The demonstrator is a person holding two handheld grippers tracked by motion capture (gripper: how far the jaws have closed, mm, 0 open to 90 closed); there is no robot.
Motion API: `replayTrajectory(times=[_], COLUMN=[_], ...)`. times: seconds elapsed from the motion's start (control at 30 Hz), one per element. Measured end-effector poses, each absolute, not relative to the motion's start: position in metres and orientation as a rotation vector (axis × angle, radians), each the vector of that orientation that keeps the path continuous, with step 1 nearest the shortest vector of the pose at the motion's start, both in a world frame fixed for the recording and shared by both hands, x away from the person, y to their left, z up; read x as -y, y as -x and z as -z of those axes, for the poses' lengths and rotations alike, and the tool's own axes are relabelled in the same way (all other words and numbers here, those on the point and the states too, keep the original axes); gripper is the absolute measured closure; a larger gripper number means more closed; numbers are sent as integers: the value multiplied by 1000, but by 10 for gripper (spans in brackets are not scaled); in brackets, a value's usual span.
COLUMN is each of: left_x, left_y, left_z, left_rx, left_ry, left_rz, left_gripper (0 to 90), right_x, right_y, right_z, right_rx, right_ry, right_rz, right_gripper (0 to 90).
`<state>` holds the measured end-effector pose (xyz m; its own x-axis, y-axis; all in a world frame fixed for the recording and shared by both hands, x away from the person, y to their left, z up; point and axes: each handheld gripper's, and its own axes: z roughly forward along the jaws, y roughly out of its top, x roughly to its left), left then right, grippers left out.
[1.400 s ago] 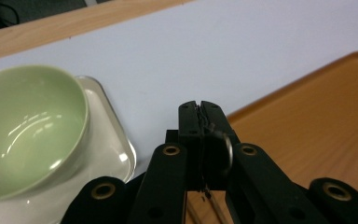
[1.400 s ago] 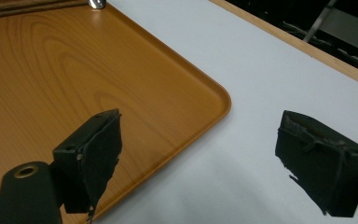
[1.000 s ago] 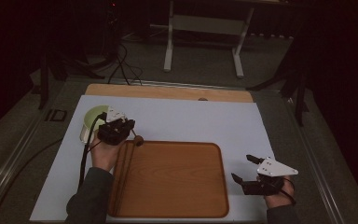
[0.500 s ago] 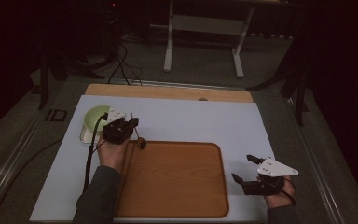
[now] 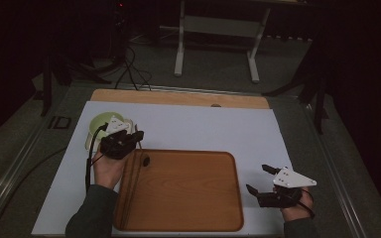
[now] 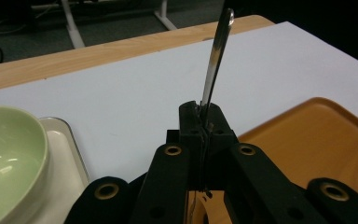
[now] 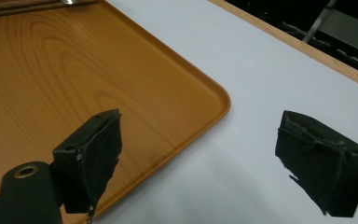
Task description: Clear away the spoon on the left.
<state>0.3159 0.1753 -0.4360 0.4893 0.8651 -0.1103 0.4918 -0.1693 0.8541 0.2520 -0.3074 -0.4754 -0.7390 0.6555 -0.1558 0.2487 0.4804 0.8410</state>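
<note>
Left gripper view — my left gripper [image 6: 200, 128], jaws clamped on a metal spoon [image 6: 216, 60], has carried it from the green bowl [image 6: 9, 158] toward the wooden tray [image 6: 317, 140], probably for placing there, while my right gripper [image 7: 214, 161] waits wide open beside the tray.

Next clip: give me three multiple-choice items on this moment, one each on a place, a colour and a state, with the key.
1. Where does the bowl sit?
A. on the wooden tray
B. at the table's far left, beyond the left gripper
C. beside the right gripper

2. What colour is the bowl?
A. light green
B. red
C. blue

3. How do the right gripper's jaws stand?
A. shut on a spoon
B. shut on nothing
C. open, holding nothing

Key: 1 B, it lies past the left gripper, off the wooden tray. 2 A, green in both views. 3 C, a wide gap shows between them.
</note>
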Motion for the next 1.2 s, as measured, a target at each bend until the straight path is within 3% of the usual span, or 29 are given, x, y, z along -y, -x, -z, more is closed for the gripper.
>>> replayTrajectory(times=[0.7,0.93,1.2], left_x=[-174,-160,-148], left_y=[-283,-291,-297], left_z=[434,454,485], left_rx=[-1178,-1177,-1196], left_ry=[-1901,-1965,-2039], left_rz=[-354,-196,-164], left_gripper=[890,877,818], right_x=[307,307,307], right_y=[-252,-252,-252], right_z=[476,476,476], right_rx=[-2271,-2275,-2273], right_ry=[-753,-749,-753], right_rz=[-1177,-1176,-1180], right_gripper=[141,141,141])
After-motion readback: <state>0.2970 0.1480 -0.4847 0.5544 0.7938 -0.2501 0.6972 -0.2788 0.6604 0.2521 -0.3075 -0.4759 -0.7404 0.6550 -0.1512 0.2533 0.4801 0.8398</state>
